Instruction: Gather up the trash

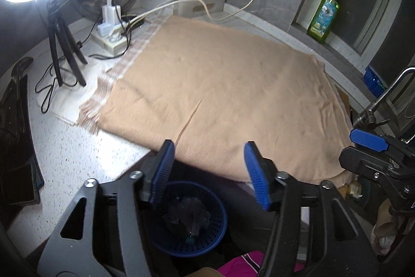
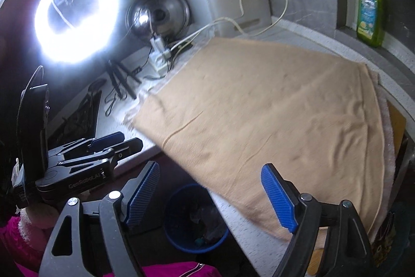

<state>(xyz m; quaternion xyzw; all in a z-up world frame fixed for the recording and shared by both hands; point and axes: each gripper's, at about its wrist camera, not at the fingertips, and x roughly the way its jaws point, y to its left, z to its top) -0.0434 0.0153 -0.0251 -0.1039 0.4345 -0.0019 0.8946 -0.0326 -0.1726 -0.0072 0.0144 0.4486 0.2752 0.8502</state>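
We are holding both the left gripper (image 1: 208, 173) and right gripper (image 2: 211, 195) wide and empty, directly above the round blue perforated plastic basket (image 1: 190, 218) of crumpled trash below the counter (image 1: 77, 147) edge.

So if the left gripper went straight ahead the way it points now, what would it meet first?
Most likely the tan cloth spread over the counter: the open, empty left gripper points at its near edge. Depth is uncertain.
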